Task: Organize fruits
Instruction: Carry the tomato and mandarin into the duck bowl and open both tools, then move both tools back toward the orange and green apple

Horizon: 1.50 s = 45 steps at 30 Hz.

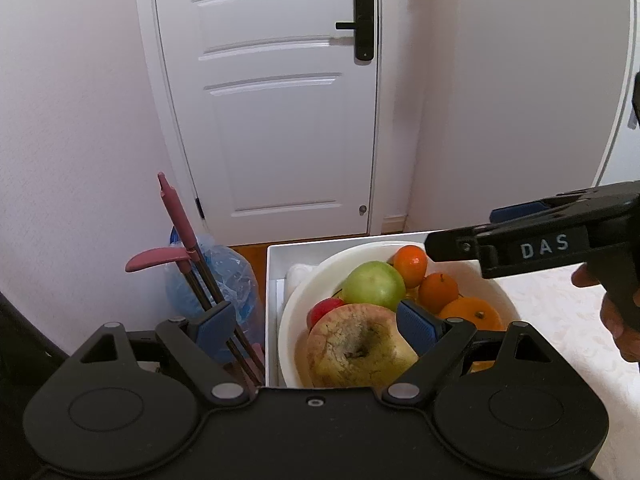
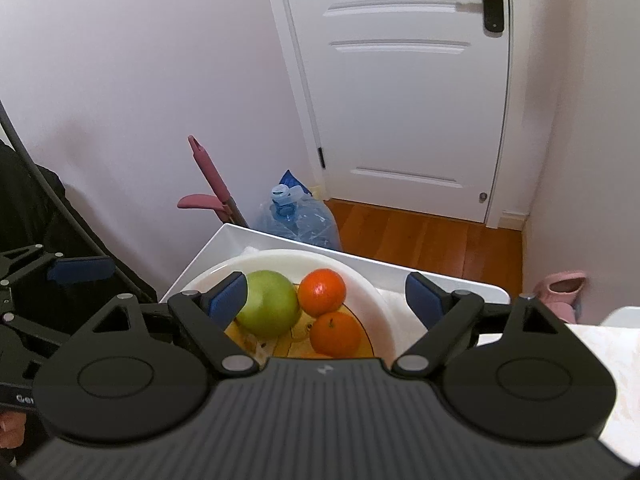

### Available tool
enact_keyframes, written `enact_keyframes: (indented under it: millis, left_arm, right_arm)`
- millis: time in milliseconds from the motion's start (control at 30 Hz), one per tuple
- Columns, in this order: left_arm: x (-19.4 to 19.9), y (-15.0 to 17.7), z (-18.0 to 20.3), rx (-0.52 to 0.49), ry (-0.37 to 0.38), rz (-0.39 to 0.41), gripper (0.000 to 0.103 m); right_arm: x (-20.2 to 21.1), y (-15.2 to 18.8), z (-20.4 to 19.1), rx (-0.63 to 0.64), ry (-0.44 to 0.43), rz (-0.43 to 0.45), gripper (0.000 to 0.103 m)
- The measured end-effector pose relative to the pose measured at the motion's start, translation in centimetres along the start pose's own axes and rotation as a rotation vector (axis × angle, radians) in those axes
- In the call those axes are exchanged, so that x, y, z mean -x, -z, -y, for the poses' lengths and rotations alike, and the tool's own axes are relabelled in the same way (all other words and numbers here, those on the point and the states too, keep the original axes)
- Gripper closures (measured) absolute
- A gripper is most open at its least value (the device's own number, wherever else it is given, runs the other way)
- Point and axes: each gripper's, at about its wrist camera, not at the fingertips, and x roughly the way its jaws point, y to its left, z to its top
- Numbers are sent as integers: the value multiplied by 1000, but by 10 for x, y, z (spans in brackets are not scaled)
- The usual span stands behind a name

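A white bowl sits in a white tray and holds a green apple, two tangerines, a larger orange, a small red fruit and a big blotchy red-yellow apple. My left gripper hovers open above the bowl's left side. Its right pad is beside the big apple, its left pad well clear of it. My right gripper stands open and empty over the bowl, with the green apple and tangerines below it.
A pink-handled mop and a blue water jug stand left of the tray by the wall. A white door and wooden floor lie beyond. A patterned tablecloth spreads to the right. A hand holds the right gripper.
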Motion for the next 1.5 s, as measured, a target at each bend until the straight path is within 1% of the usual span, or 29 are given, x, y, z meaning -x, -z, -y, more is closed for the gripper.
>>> enact_keyframes:
  millis: [233, 433, 600, 867, 1000, 1167, 1367, 1500]
  left_arm:
    - [22, 1, 9, -3, 9, 29, 12]
    - [49, 8, 17, -9, 8, 59, 12]
    - [72, 19, 29, -14, 5, 78, 12]
    - [102, 44, 59, -36, 16, 69, 12]
    - [115, 52, 82, -51, 24, 64, 12]
    - [127, 54, 124, -64, 30, 76, 12]
    - [133, 50, 187, -79, 61, 89, 12]
    - [129, 43, 230, -92, 88, 105, 12]
  right_arm:
    - [36, 6, -3, -30, 44, 24, 2]
    - [77, 19, -4, -38, 83, 60, 2]
    - [110, 38, -2, -60, 112, 82, 2]
    - [161, 73, 14, -102, 156, 114, 2]
    - [188, 91, 34, -132, 169, 123, 2]
    - [224, 108, 68, -139, 190, 135, 2]
    - [268, 127, 124, -129, 244, 148, 2]
    - [286, 136, 164, -119, 282, 149, 2]
